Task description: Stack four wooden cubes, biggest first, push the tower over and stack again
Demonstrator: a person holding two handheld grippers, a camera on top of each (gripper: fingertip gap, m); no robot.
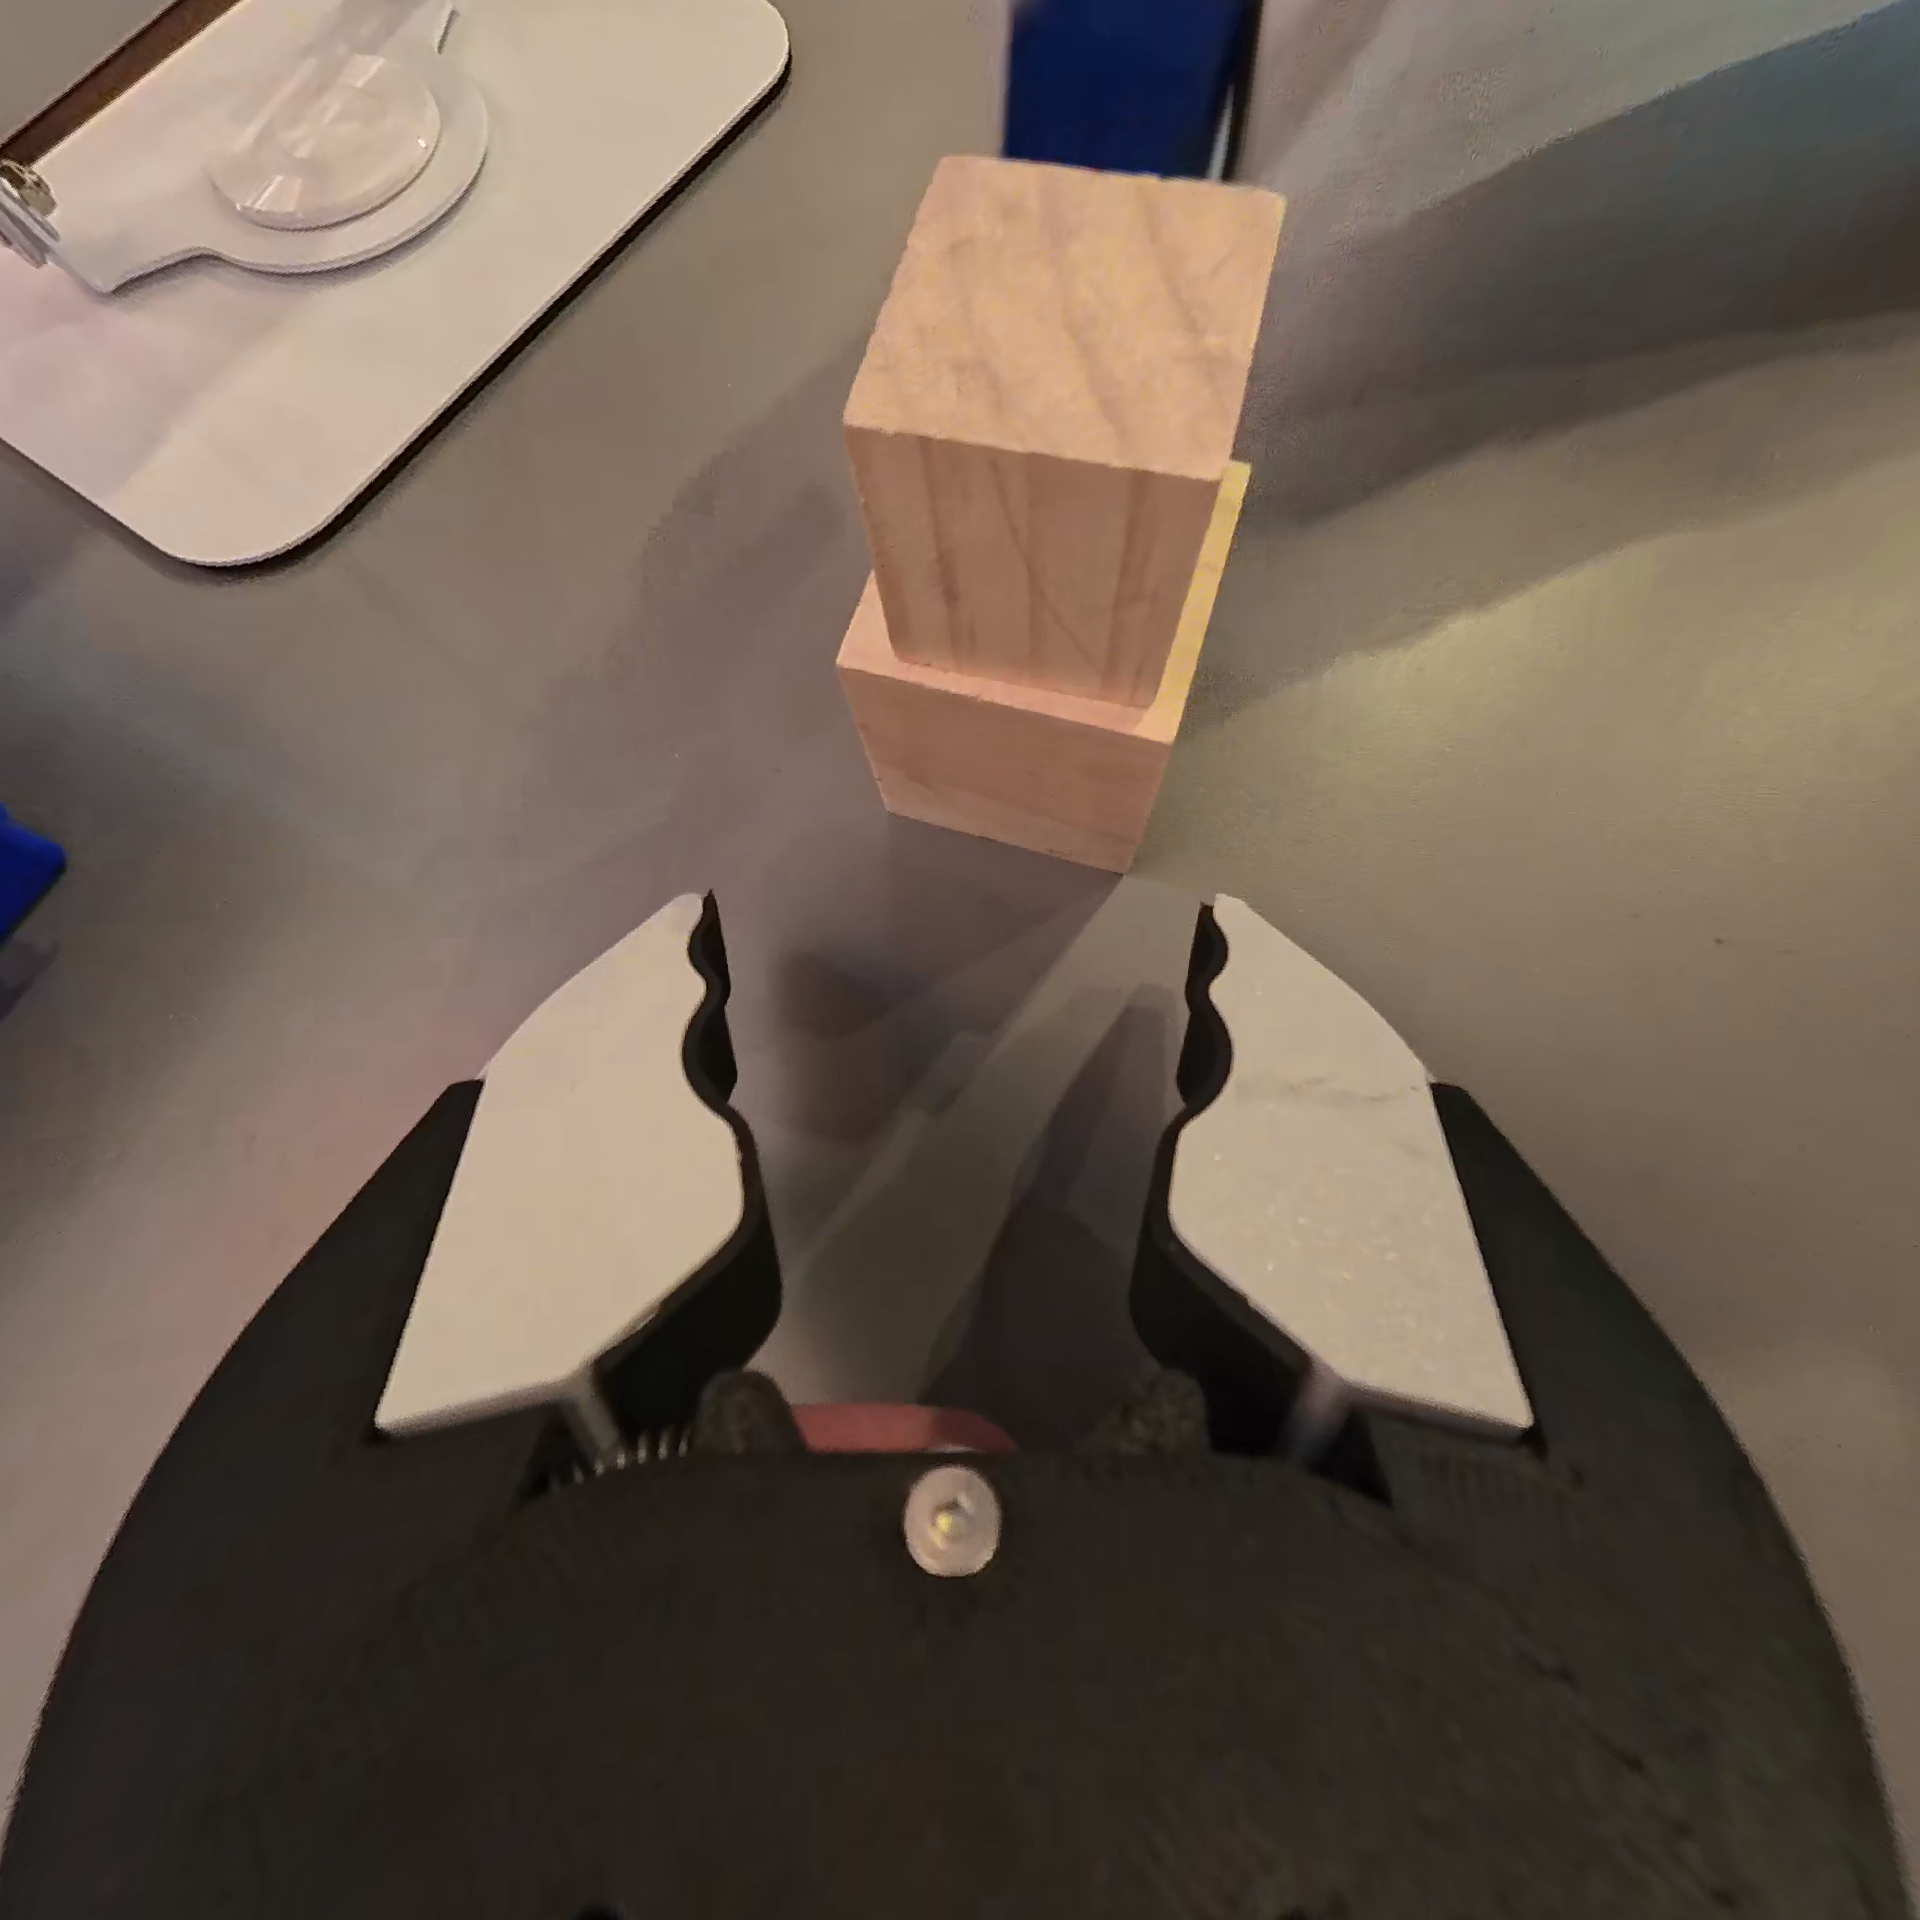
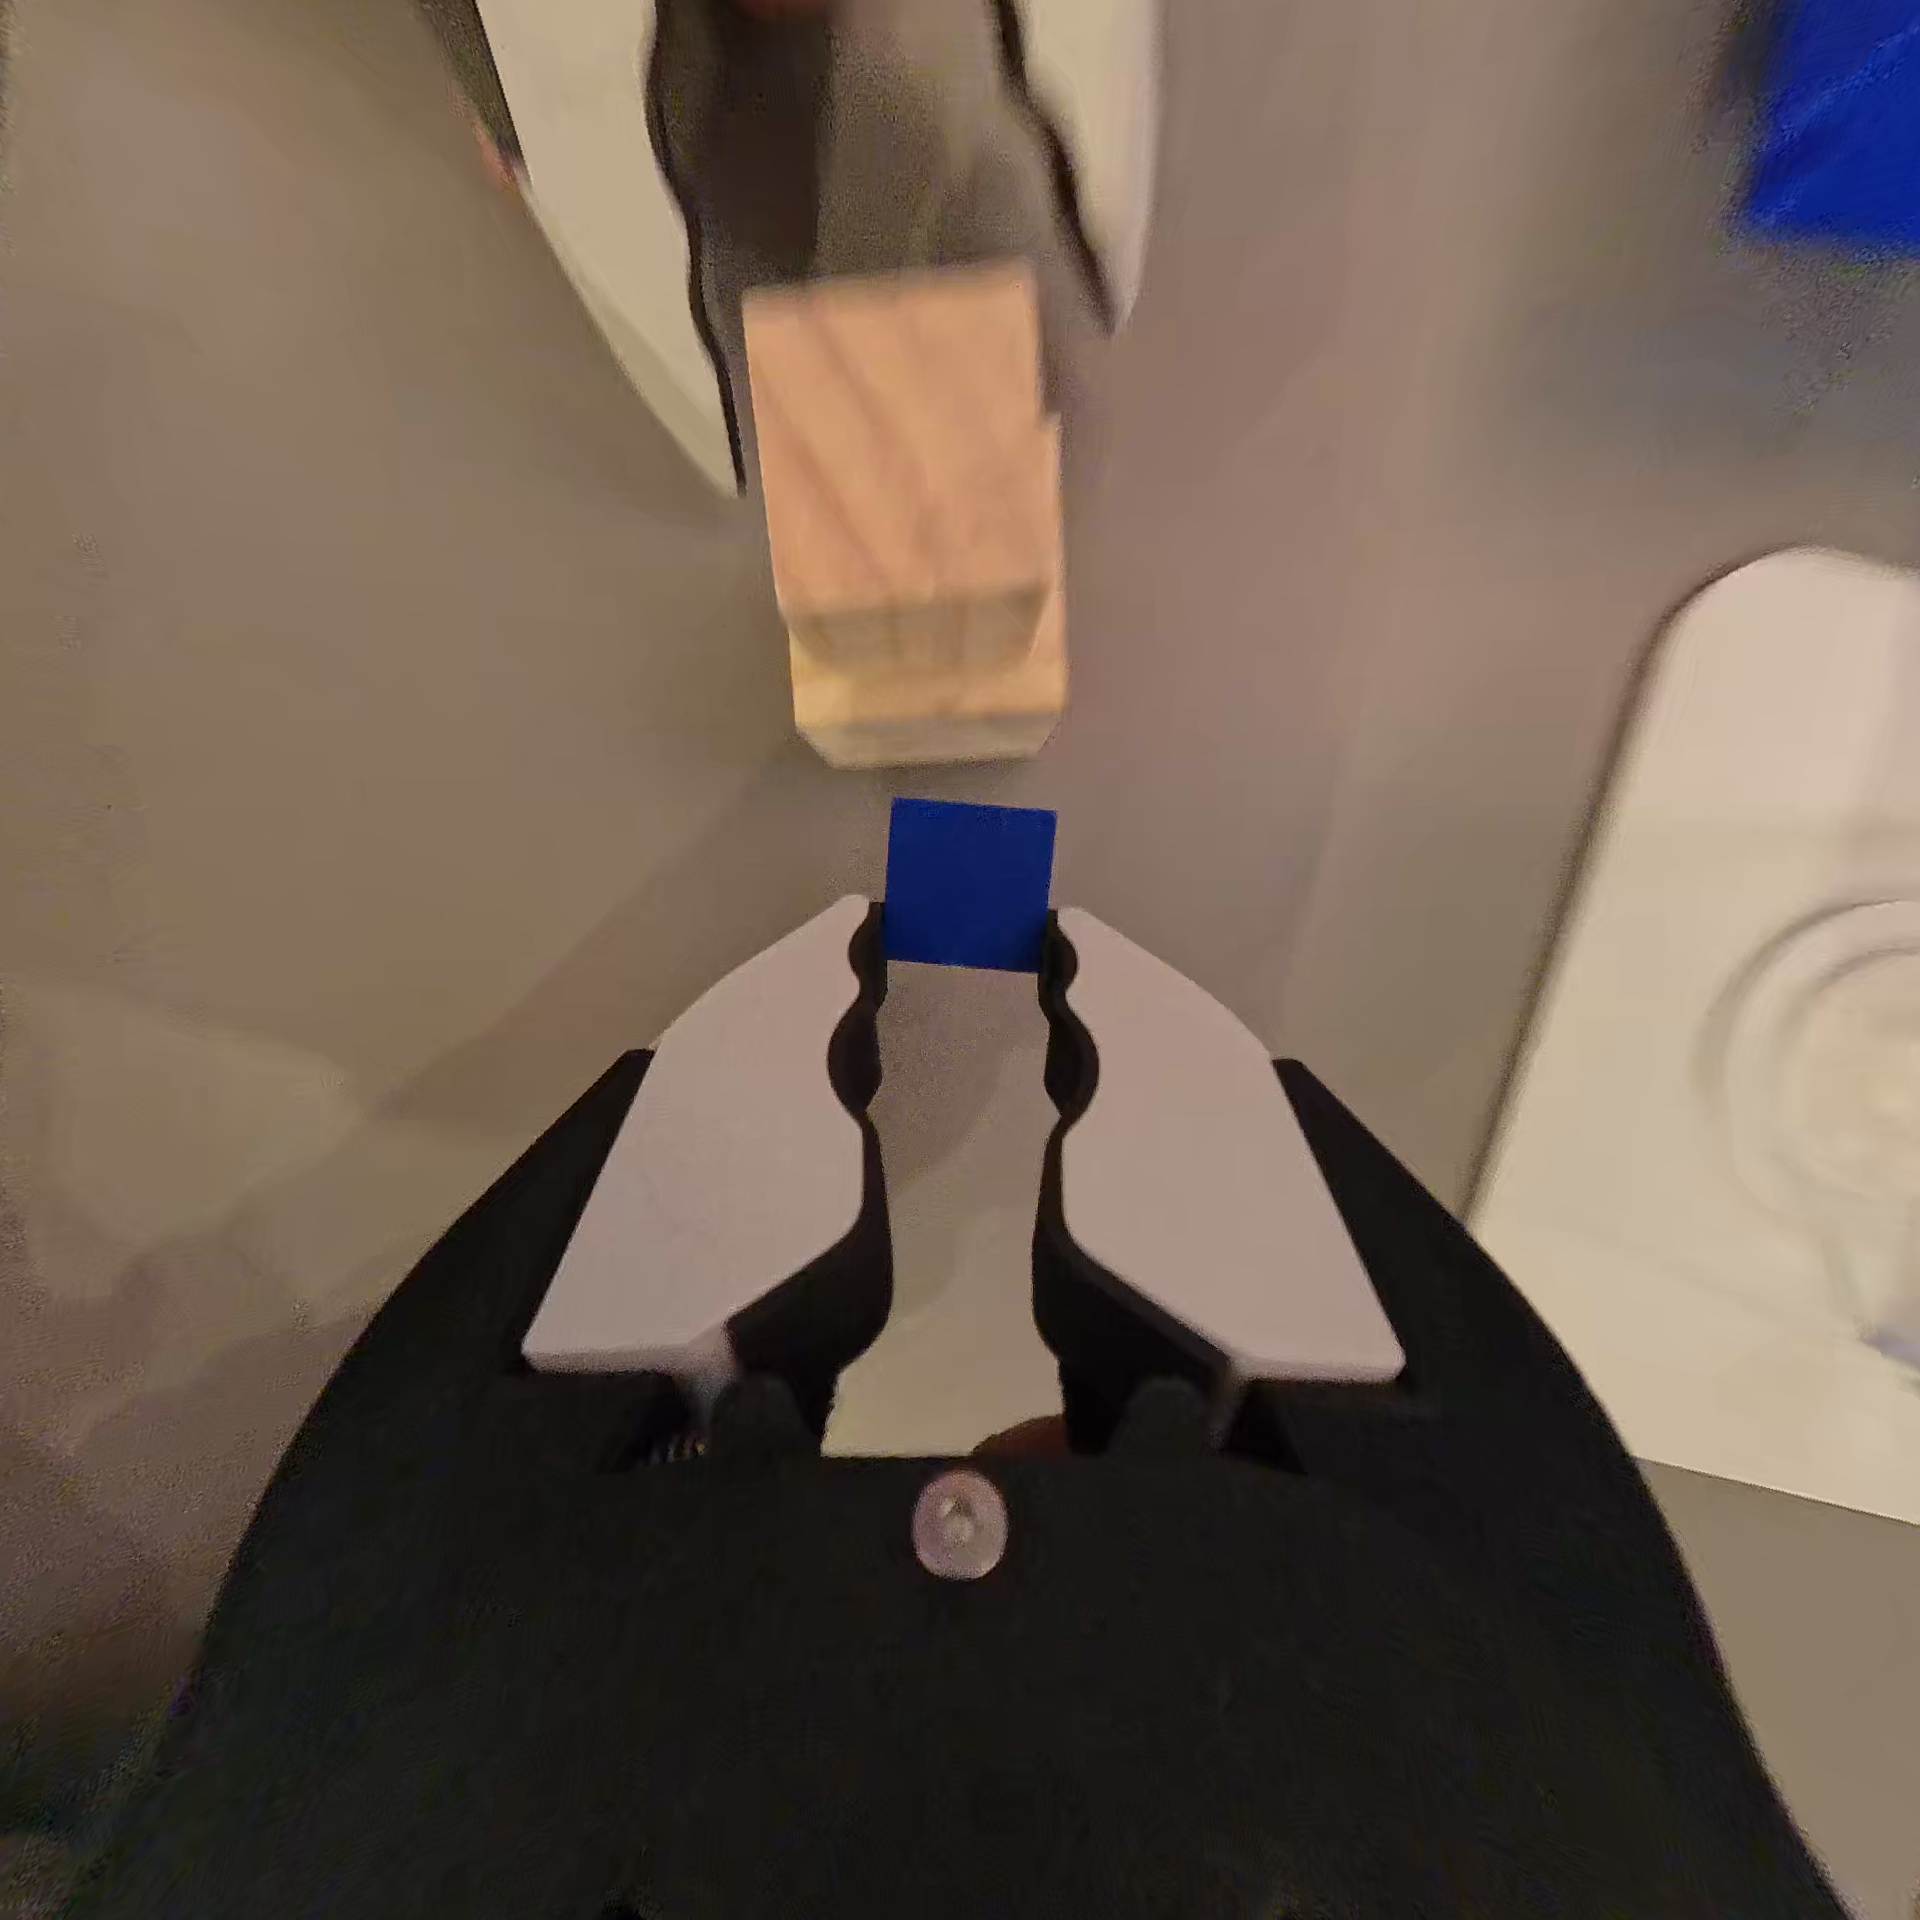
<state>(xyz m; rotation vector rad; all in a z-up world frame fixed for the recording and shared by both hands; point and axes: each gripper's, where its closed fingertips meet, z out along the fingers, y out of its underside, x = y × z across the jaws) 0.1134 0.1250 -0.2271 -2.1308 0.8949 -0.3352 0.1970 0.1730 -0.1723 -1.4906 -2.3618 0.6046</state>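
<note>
The left claw hangs above the grey tabletop with its jaws spread apart and nothing between them. Just ahead of its tips stands a two-cube stack: a larger wooden cube on the tabletop and a smaller wooden cube on top of it, set toward the far left so that a strip of the lower cube's top shows along the near and right edges. Beyond the stack a blue shape rises out of view. Ahead and to the left lies a white mat.

The right claw is clamped on a small blue cube, pinched between its fingertips. Directly ahead of it, blurred, is the same wooden stack, with the left claw behind it.
</note>
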